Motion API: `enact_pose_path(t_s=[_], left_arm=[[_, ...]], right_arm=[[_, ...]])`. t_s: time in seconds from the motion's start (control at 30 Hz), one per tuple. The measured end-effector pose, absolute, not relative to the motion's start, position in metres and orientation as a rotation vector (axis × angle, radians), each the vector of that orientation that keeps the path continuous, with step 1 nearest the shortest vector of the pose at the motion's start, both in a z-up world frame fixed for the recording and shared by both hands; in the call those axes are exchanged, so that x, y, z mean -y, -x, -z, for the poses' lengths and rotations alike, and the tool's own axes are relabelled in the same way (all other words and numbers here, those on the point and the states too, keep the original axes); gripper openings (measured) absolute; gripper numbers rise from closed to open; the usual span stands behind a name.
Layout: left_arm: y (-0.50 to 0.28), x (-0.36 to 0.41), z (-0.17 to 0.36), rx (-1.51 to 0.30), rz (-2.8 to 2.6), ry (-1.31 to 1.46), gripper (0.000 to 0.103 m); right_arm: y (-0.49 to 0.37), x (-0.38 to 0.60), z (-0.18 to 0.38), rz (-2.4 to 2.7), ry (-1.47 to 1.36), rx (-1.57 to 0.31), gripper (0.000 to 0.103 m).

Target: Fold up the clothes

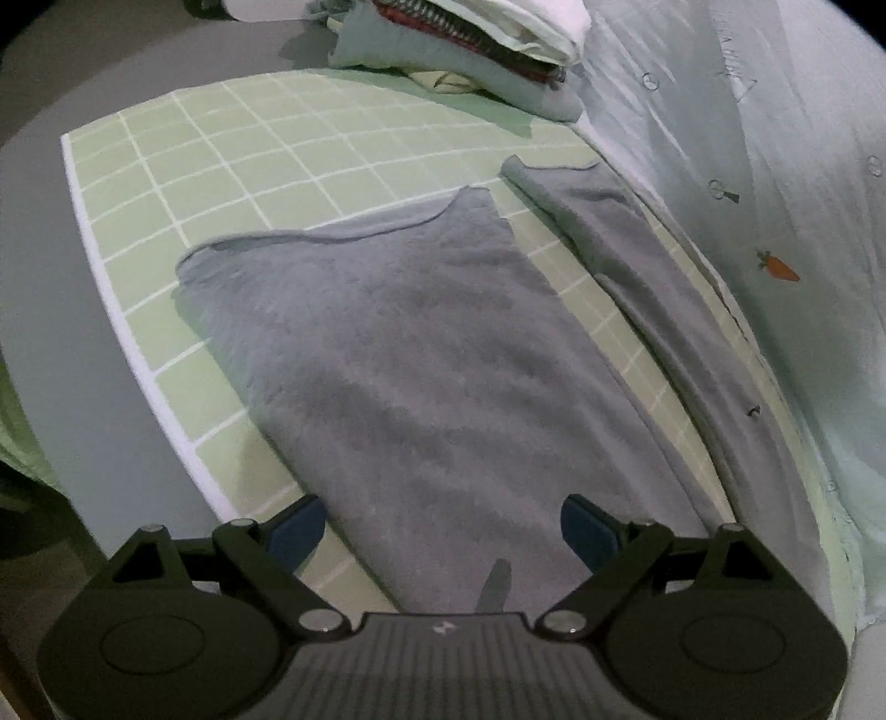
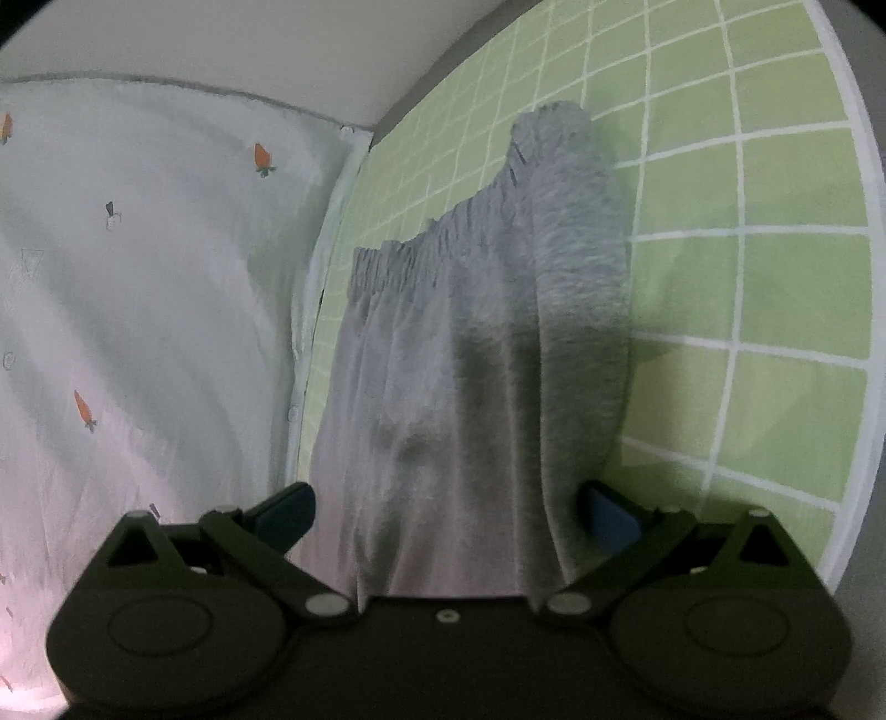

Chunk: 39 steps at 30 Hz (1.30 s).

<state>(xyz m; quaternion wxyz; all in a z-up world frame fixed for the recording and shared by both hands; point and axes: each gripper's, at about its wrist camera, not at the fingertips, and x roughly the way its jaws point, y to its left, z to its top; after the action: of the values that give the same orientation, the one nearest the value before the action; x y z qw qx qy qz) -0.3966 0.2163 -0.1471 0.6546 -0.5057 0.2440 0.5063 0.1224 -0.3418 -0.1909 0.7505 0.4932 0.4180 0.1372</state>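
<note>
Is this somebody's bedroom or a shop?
Probably a home, maybe a bedroom. Grey trousers lie on a green grid mat, beside a pale sheet with little carrots that looks like bedding. A pile of folded clothes waits behind. Nothing looks like a shop.

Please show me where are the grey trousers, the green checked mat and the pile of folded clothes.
grey trousers (image 1: 421,354): left wrist view, middle of the wide leg.
green checked mat (image 1: 221,155): left wrist view, bare squares at the far left.
pile of folded clothes (image 1: 498,50): left wrist view, the stack's side, at the mat's far end.
</note>
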Motion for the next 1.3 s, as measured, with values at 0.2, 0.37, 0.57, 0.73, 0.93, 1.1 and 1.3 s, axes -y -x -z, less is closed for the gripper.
enact_pose_path(t_s=[0.2, 0.37, 0.57, 0.73, 0.93, 1.1, 1.3], left_arm=[[0.396, -0.235, 0.154, -0.574, -1.150, 1.144, 0.095], [0.403, -0.245, 0.148, -0.621, -1.175, 1.110, 0.095], [0.439, -0.262, 0.151, -0.550, -1.260, 1.183, 0.095], [0.437, -0.281, 0.152, -0.580, -1.296, 1.108, 0.095], [0.428, -0.290, 0.151, -0.643, -1.333, 1.013, 0.095], [0.420, -0.287, 0.154, -0.668, -1.368, 0.942, 0.084], [0.414, -0.286, 0.153, -0.715, -1.493, 0.858, 0.041]], right_arm=[[-0.120, 0.340, 0.191, -0.277, -1.080, -0.891, 0.103], [-0.118, 0.340, 0.191, -0.255, -1.094, -0.881, 0.103], [-0.117, 0.340, 0.192, -0.250, -1.097, -0.872, 0.103], [-0.119, 0.341, 0.188, -0.198, -1.090, -0.848, 0.103], [-0.126, 0.348, 0.182, -0.100, -1.084, -0.807, 0.103], [-0.146, 0.349, 0.173, -0.032, -0.962, -0.785, 0.103], [-0.176, 0.319, 0.156, 0.031, -0.590, -0.864, 0.074]])
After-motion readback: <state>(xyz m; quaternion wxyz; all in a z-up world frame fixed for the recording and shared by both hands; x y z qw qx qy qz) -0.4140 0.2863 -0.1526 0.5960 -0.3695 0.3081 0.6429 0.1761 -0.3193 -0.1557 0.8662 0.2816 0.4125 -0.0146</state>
